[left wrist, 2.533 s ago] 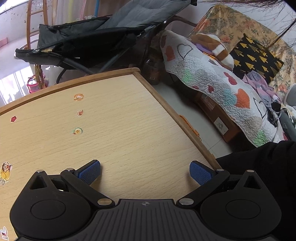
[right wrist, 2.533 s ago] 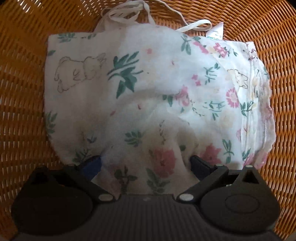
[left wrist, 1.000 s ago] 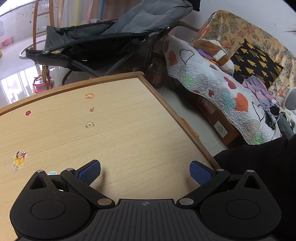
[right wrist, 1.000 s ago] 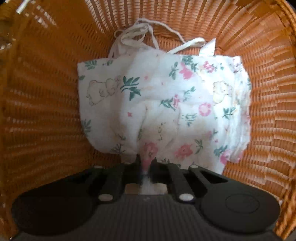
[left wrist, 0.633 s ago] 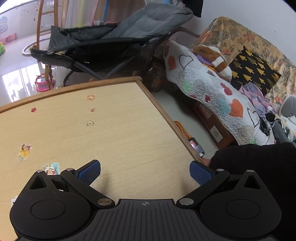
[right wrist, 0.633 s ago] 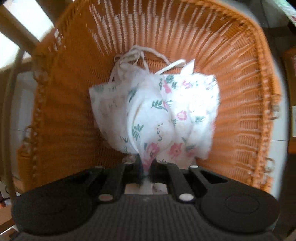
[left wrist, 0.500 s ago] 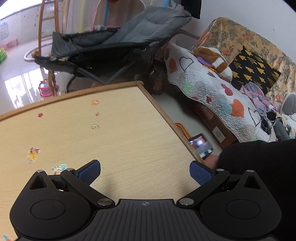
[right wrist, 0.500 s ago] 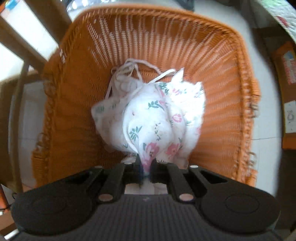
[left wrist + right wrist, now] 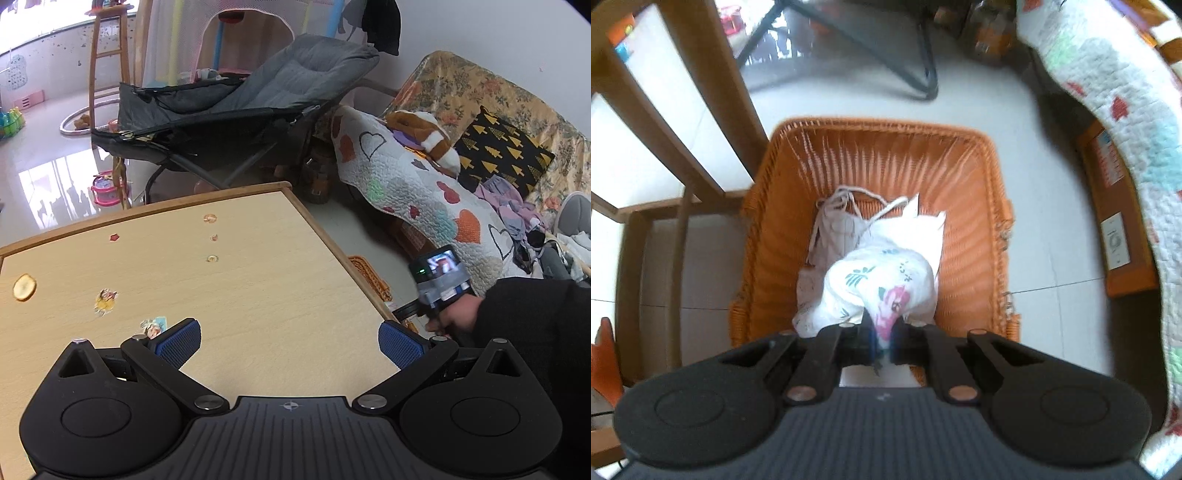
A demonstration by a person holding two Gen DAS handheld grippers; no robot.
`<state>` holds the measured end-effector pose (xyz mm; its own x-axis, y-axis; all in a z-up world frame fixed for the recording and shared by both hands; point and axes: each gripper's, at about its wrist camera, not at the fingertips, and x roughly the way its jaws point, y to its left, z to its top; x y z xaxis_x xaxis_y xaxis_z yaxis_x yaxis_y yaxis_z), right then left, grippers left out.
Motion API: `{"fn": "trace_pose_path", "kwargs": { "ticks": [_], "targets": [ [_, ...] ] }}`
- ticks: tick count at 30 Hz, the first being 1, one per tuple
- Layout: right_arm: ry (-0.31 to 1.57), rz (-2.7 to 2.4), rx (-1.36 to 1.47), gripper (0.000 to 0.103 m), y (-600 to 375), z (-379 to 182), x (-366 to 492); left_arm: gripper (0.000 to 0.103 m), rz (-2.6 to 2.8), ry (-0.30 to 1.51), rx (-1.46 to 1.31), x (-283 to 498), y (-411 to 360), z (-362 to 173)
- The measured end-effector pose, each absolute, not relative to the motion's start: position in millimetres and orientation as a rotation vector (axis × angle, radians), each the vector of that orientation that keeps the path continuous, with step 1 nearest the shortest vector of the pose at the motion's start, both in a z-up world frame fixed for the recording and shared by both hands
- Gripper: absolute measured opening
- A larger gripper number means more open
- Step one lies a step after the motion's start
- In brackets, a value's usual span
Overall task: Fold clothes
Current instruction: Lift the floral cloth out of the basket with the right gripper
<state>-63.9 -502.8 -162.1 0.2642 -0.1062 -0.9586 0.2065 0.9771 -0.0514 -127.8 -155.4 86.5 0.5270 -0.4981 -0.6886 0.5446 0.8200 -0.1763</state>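
Above basket (image 9: pixel 982 206): right gripper (image 9: pixel 882 341) pinching floral garment (image 9: pixel 882 280), hanging. Over table (image 9: pixel 258 280): left gripper (image 9: pixel 290 341), jaws spread, empty.

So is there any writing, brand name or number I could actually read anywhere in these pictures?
No text reads clearly in either view.
White label on the orange box by the quilt: dark marks, too blurred to read.
Stickers on the wooden table: cartoon pictures, any lettering too small.
Small screen on the right gripper: an image only, no legible words.
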Motion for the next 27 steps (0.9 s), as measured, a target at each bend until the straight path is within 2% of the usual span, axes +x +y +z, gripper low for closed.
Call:
{"fn": "trace_pose_path", "kwargs": {
  "ticks": [6,27],
  "targets": [
    [1.176,-0.255,0.135,0.007,-496,-113,-90,0.103,-0.613,0.794,0.043,-144,-133,97],
    [0.880,-0.227,0.007,0.007,-441,67,-130,0.103,-0.553,0.750,0.038,-181,-75,120]
  ]
}}
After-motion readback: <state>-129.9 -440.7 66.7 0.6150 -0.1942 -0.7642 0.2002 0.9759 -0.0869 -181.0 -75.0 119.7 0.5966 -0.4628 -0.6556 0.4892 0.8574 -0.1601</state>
